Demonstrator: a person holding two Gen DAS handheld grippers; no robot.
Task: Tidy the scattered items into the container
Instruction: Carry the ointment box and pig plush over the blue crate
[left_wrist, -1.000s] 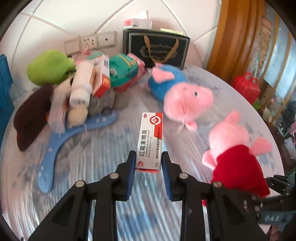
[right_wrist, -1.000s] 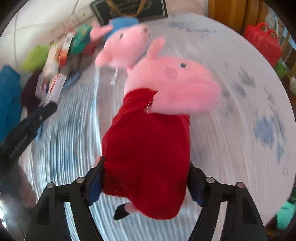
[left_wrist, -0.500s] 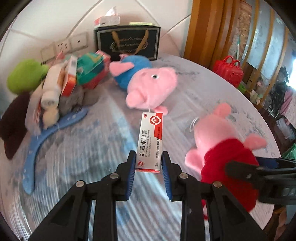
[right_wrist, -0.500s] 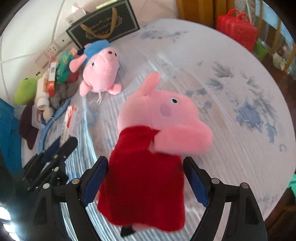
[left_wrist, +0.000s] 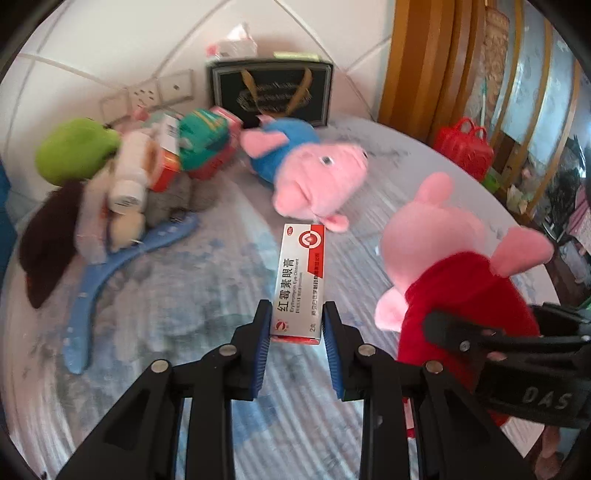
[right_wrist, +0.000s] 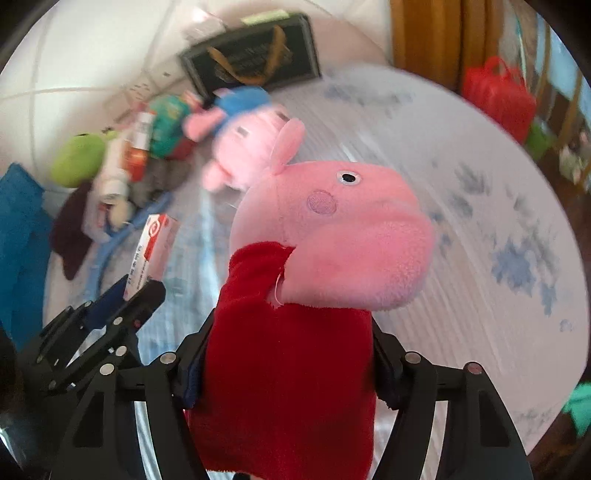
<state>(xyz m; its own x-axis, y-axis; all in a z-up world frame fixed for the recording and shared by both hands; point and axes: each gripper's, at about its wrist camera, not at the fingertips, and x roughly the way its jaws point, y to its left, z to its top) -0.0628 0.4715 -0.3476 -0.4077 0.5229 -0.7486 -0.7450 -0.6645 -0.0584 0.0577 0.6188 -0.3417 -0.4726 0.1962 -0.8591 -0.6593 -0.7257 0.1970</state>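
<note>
Above the pale blue-patterned tabletop (left_wrist: 388, 177), left gripper (left_wrist: 296, 334) jaws clamp a white-and-red medicine carton (left_wrist: 301, 284); right gripper (right_wrist: 286, 363) jaws, just closing, squeeze a red-dressed pink pig plush (right_wrist: 306, 295). Behind lie a blue-shirted pig plush (left_wrist: 303, 166), blue plastic hanger (left_wrist: 110, 273) and heaped clutter (left_wrist: 122, 173).

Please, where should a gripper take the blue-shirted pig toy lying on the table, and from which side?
Grip the blue-shirted pig toy across its blue body, probably from above: it lies on its side on the table, and the body looks narrower than the wide pink head.
</note>
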